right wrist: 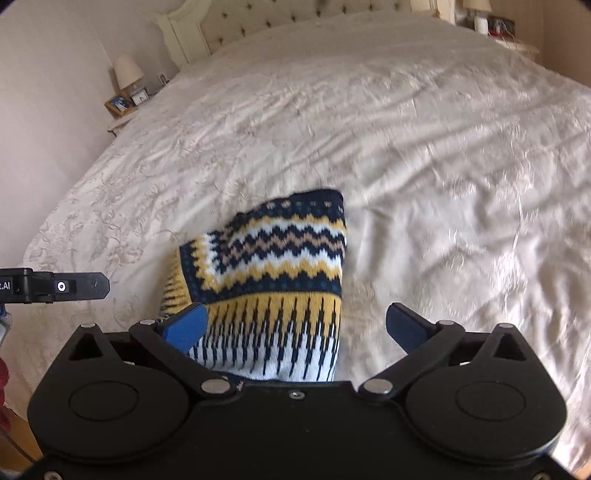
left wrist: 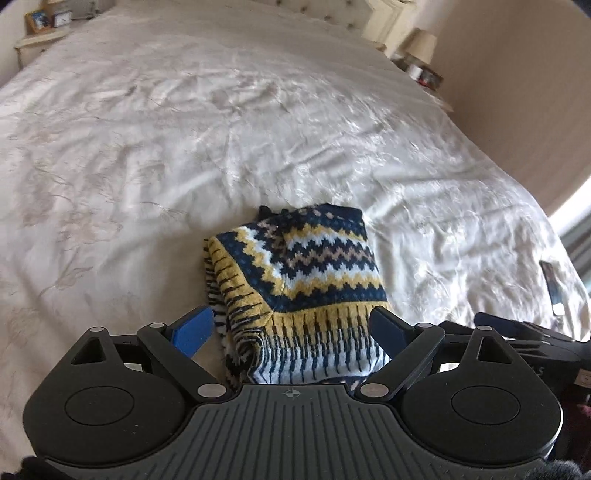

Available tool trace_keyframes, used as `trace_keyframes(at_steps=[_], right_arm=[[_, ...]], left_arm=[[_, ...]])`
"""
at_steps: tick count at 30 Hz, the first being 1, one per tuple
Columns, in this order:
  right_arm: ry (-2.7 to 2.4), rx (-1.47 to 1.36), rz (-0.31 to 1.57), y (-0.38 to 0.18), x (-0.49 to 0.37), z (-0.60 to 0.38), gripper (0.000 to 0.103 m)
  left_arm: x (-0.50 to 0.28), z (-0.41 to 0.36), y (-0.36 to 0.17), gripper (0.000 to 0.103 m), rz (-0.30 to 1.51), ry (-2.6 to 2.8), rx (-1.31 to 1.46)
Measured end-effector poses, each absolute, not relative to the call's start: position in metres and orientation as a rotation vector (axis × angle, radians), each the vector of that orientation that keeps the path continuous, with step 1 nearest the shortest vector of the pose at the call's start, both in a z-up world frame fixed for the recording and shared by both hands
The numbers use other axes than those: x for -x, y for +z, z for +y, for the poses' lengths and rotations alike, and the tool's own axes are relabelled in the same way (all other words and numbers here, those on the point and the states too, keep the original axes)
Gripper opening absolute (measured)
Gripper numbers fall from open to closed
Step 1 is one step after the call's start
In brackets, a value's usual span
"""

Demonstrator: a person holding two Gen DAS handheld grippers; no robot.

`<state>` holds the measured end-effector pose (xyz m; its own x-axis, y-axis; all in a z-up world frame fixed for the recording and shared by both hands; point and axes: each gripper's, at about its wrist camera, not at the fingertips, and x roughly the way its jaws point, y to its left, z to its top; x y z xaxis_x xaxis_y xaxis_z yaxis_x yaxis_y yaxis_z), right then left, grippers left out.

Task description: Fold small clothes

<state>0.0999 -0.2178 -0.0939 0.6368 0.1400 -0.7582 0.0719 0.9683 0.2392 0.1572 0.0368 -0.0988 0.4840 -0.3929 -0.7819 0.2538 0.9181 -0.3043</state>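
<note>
A small knitted sweater (left wrist: 299, 280) with navy, yellow, white and tan zigzag bands lies folded into a compact bundle on the white bedspread (left wrist: 184, 147). It also shows in the right wrist view (right wrist: 273, 280). My left gripper (left wrist: 291, 328) is open, its blue fingers on either side of the bundle's near edge, above it. My right gripper (right wrist: 295, 325) is open too; its left finger (right wrist: 184, 326) overlaps the sweater's near left edge and its right finger is over bare bedspread (right wrist: 443, 184). Neither holds anything.
The bed fills both views, with a tufted headboard (right wrist: 295, 14) at the far end. Bedside tables carry lamps (right wrist: 127, 72) and small frames. A dark phone (left wrist: 552, 284) lies near the bed's right edge. The other gripper shows at the left edge of the right wrist view (right wrist: 55, 286).
</note>
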Motion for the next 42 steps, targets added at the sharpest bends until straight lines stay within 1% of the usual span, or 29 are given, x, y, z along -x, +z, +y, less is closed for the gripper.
trace_keyframes(at_steps=[6, 11, 16, 27, 29, 30, 35, 39, 42], right_arm=[[0.061, -0.253, 0.847, -0.073, -0.093, -0.226, 0.102], [0.076, -0.242, 0.821, -0.055, -0.081, -0.233, 0.102], [0.095, -0.246, 0.799, -0.042, -0.065, -0.236, 0.102], [0.073, -0.245, 0.817, -0.033, -0.041, -0.228, 0.102], [0.069, -0.239, 0.820, -0.031, -0.037, -0.226, 0.102], [0.065, -0.233, 0.823, -0.030, -0.035, -0.224, 0.102], [0.041, -0.221, 0.831, -0.025, -0.028, -0.219, 0.102], [0.039, -0.214, 0.826, -0.023, -0.021, -0.217, 0.102], [0.044, -0.215, 0.821, -0.021, -0.016, -0.216, 0.102]], left_arm=[[-0.132, 0.025, -0.071, 0.092, 0.931, -0.303, 0.141], [-0.114, 0.012, -0.058, 0.092, 0.939, -0.198, 0.124], [-0.093, 0.002, -0.045, 0.091, 0.899, -0.130, 0.092], [-0.060, -0.013, -0.034, 0.089, 0.929, -0.025, 0.040], [-0.055, -0.011, -0.036, 0.088, 0.950, -0.037, 0.068], [-0.053, -0.010, -0.038, 0.084, 0.960, -0.040, 0.078], [-0.042, -0.008, -0.047, 0.082, 1.004, -0.033, 0.086], [-0.033, -0.010, -0.052, 0.075, 1.021, -0.019, 0.079], [-0.027, -0.011, -0.050, 0.075, 1.005, 0.000, 0.073]])
